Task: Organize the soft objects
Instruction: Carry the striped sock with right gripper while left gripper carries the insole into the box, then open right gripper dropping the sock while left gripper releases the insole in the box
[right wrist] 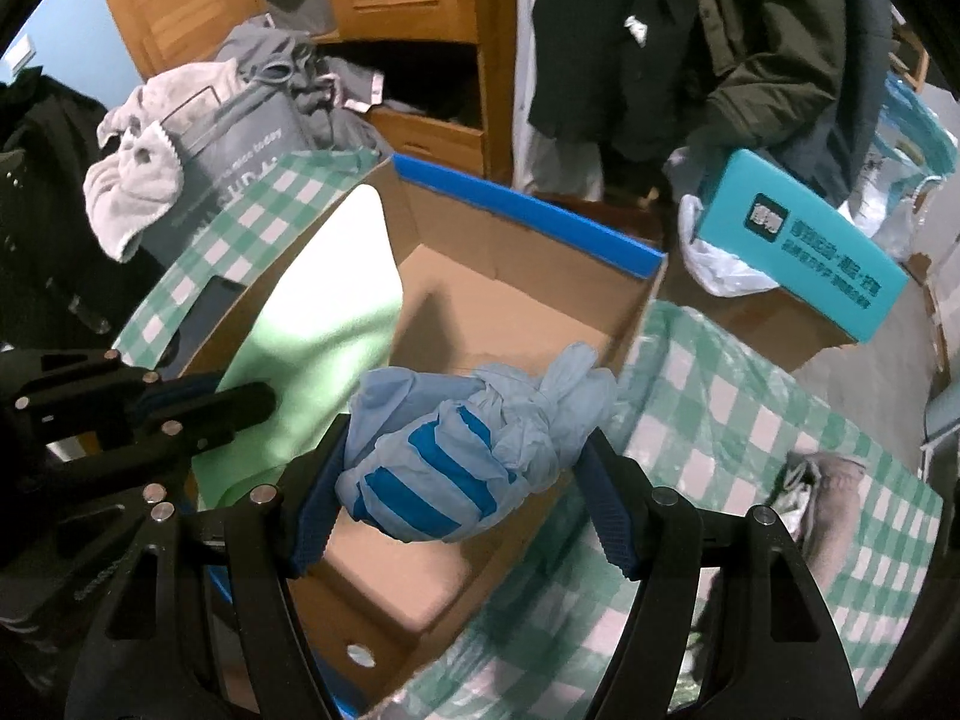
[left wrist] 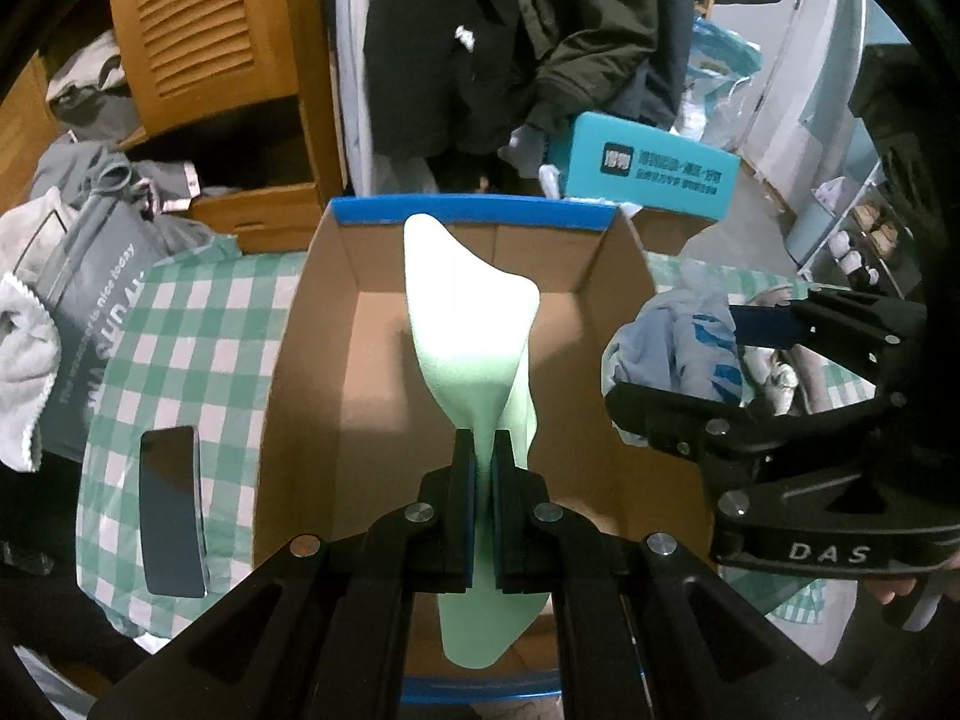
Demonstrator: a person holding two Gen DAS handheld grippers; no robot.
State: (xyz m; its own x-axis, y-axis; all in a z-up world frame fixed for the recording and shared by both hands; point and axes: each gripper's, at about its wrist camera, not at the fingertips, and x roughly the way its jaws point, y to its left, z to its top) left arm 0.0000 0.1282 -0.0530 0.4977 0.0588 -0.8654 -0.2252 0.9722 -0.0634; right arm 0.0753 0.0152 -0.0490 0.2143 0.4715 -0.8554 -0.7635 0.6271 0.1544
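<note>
The room is messy, with wooden cupboards (left wrist: 204, 30), dark coats hanging up (left wrist: 510, 42) and a teal box (left wrist: 648, 171) at the back. A green and white checked cloth (left wrist: 198, 324) covers the tabletop.

An open cardboard box (left wrist: 624, 276) with blue edges sits on the cloth, right under and ahead of the left gripper (left wrist: 483, 450). Its fingers (left wrist: 462, 480) are squeezed tight on a pale green cloth (left wrist: 468, 324). The cloth sticks out past the fingertips and hangs over the inside of the box, and some of it also hangs down behind the fingers.

The right gripper (right wrist: 462, 468) holds a scrunched-up light blue bundle with bright blue stripes (right wrist: 456, 450). Its fingers (right wrist: 318, 498) stand wide apart and press on both sides of the bundle. The bundle is up above the box's near right edge.

To the left of the left fingers, a dark phone (left wrist: 171, 510) lies flat on the checked cloth. Farther left is a grey bag with white letters (left wrist: 102, 300) and a pale towel (left wrist: 18, 360). To the right of the right fingers, a small grey thing (right wrist: 828, 504) lies on the cloth, too blurry to tell what it is.
</note>
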